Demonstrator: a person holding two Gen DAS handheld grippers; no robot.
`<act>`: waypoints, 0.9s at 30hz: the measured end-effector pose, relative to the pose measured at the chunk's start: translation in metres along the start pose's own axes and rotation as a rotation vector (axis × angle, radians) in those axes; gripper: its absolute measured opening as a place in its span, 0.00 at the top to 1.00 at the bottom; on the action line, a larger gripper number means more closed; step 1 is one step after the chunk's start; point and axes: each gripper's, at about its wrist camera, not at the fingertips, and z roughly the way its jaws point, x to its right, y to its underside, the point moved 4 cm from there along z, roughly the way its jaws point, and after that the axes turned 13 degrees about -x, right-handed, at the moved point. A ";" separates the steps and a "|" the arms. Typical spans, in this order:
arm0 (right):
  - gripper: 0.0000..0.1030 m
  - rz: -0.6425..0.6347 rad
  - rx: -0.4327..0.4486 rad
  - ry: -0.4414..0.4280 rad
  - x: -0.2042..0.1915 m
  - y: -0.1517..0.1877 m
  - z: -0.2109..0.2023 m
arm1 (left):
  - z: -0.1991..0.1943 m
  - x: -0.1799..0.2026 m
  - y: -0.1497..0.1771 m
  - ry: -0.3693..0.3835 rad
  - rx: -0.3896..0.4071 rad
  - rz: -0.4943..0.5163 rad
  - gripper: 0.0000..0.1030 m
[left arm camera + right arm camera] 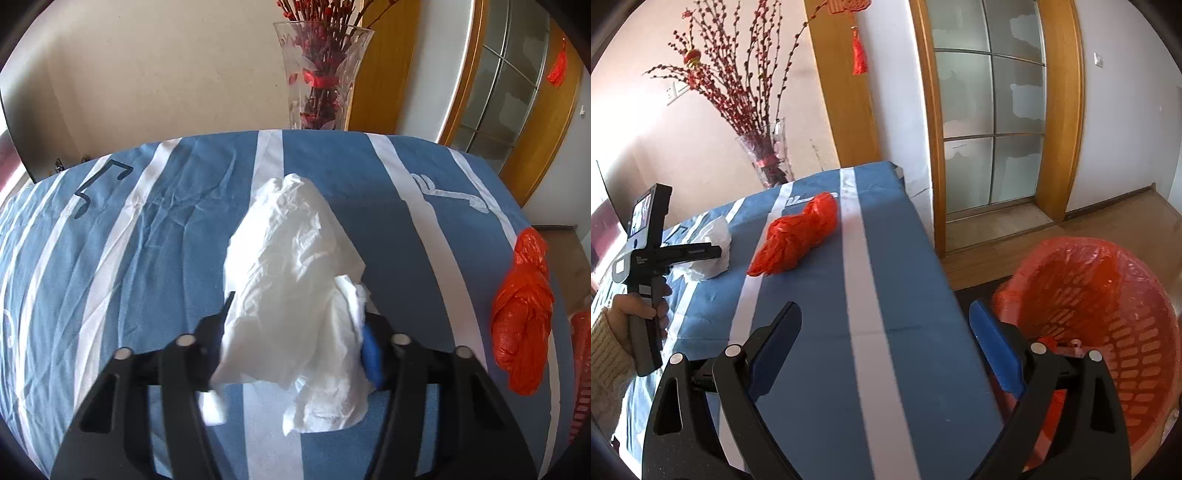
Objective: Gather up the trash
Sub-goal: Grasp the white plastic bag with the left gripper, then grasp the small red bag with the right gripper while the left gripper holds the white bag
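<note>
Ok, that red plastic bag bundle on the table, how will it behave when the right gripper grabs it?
The red plastic bag bundle looks crinkled and thin, so probably floppy and light. It would likely squash between the fingers of the right gripper, which is open and empty. The glossy film may slip, so a grip across its thick middle seems safest. It looks unlikely to roll.
</note>
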 end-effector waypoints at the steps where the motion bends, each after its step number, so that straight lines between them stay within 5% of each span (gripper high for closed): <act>1: 0.11 -0.005 -0.002 -0.004 -0.004 -0.001 0.002 | -0.001 0.000 0.001 0.016 0.007 0.005 0.59; 2: 0.11 -0.009 -0.004 -0.008 -0.007 -0.002 0.003 | -0.002 -0.001 0.001 0.025 0.007 0.010 0.71; 5: 0.11 -0.015 -0.011 -0.029 -0.018 -0.008 0.010 | -0.011 -0.008 0.003 0.032 0.024 0.013 0.80; 13: 0.11 -0.014 -0.051 -0.095 -0.063 -0.040 0.053 | -0.031 -0.051 0.009 0.001 0.061 -0.031 0.81; 20: 0.11 0.049 -0.090 -0.055 -0.088 -0.074 0.101 | -0.037 -0.072 0.017 -0.025 0.064 -0.049 0.81; 23: 0.24 0.068 -0.145 -0.032 -0.091 -0.077 0.122 | -0.037 -0.074 0.020 -0.025 0.057 -0.048 0.81; 27: 0.53 0.068 -0.155 -0.066 -0.092 -0.073 0.125 | -0.037 -0.073 0.026 -0.018 0.051 -0.043 0.81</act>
